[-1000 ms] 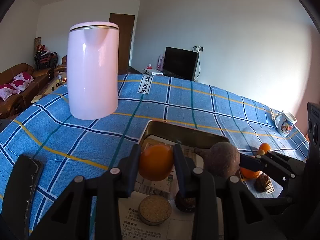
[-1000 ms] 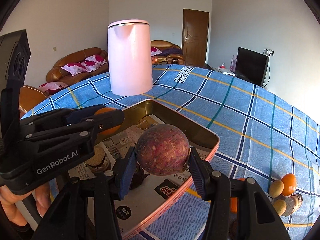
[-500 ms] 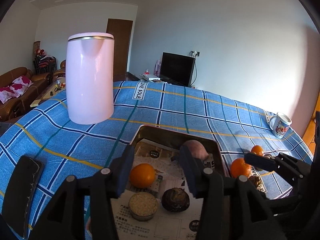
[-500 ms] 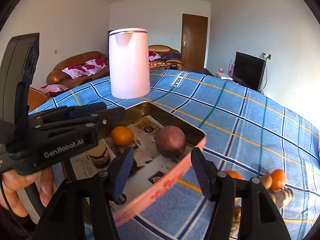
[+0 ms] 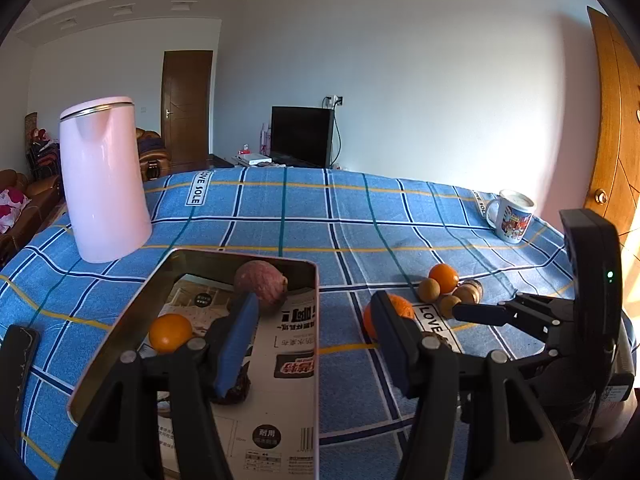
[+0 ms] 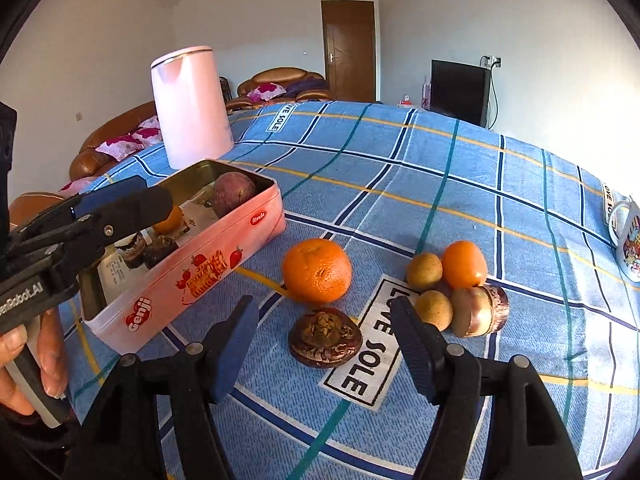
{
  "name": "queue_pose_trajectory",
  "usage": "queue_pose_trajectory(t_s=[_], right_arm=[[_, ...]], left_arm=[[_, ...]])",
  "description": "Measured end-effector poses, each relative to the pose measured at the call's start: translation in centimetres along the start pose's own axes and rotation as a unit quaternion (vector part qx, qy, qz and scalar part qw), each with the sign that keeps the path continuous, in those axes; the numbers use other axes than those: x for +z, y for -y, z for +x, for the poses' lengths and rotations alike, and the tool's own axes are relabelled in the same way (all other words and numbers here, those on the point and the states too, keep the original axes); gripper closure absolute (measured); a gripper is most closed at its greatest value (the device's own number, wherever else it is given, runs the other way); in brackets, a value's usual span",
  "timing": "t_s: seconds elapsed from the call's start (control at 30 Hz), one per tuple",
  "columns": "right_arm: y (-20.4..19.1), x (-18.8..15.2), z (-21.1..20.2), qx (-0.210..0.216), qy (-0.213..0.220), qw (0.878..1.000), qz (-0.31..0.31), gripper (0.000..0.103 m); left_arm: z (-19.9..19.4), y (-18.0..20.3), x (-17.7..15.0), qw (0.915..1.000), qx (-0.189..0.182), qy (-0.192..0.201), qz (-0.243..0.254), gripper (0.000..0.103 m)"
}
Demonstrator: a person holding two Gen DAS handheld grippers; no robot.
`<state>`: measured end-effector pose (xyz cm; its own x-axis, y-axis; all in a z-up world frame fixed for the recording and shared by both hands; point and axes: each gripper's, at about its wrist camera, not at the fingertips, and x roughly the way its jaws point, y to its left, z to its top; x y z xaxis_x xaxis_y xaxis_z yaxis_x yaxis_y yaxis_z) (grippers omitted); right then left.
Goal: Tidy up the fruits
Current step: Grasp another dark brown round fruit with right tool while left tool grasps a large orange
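A pink tin (image 6: 192,276) lined with printed paper holds a small orange (image 5: 170,332), a purple-red round fruit (image 5: 260,284) and dark fruits. My left gripper (image 5: 312,312) hovers over the tin's right rim (image 5: 316,320), its jaws opening with nothing between the pads. My right gripper (image 6: 324,316) hangs over loose fruit on the blue cloth, jaws also opening and empty. Below and ahead of it lie a flat dark brown fruit (image 6: 325,338) and a large orange (image 6: 317,271). To the right cluster a small orange (image 6: 464,264), brown kiwi-like fruits (image 6: 424,271) and a halved dark fruit (image 6: 480,312).
A tall pink kettle (image 5: 102,184) stands behind the tin on the left. A printed mug (image 5: 512,216) sits at the table's far right edge. A dark flat object (image 5: 16,368) lies at the near left. A person's hand (image 6: 24,360) holds the left gripper.
The left gripper let go of the orange and the right one let go of the purple-red fruit; both fruits now lie in the tin. Both grippers opened and moved right, toward the loose fruit.
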<state>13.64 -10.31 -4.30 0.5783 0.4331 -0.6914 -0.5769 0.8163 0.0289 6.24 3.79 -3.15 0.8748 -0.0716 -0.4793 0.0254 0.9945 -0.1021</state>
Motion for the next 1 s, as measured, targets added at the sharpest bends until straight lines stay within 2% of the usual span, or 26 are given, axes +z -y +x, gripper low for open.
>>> queue_pose_trajectory(t_s=[0.13, 0.23, 0.3, 0.4, 0.6, 0.73, 1.0], right_arm=[[-0.1, 0.0, 1.2, -0.002, -0.033, 0.999, -0.001, 0.034], [0.4, 0.0, 2.2, 0.011, -0.061, 0.998, 0.006, 0.057], [0.7, -0.1, 2.0, 0.021, -0.060, 0.998, 0.014, 0.057], [1.4, -0.3, 1.0, 0.017, -0.038, 0.999, 0.024, 0.057], [4.2, -0.9, -2.4, -0.050, 0.020, 0.997, 0.051, 0.057], [6.1, -1.1, -3.5, -0.085, 0.039, 0.994, 0.063, 0.057], [7.6, -1.3, -4.4, -0.086, 0.058, 0.991, 0.079, 0.057]], left_arm=[[0.6, 0.6, -0.2, 0.9999, 0.000, -0.009, 0.006, 0.042], [0.9, 1.2, -0.3, 0.9998, -0.004, -0.014, 0.013, 0.042], [1.2, 1.7, -0.3, 0.9997, -0.004, -0.017, 0.019, 0.042], [1.8, 2.5, -0.2, 0.9993, -0.007, -0.026, 0.028, 0.042], [3.6, 5.5, -0.1, 0.9972, -0.015, -0.046, 0.057, 0.042], [5.6, 7.5, 0.1, 0.9942, -0.019, -0.071, 0.078, 0.042], [8.9, 8.3, 0.3, 0.9881, -0.013, -0.127, 0.086, 0.042]])
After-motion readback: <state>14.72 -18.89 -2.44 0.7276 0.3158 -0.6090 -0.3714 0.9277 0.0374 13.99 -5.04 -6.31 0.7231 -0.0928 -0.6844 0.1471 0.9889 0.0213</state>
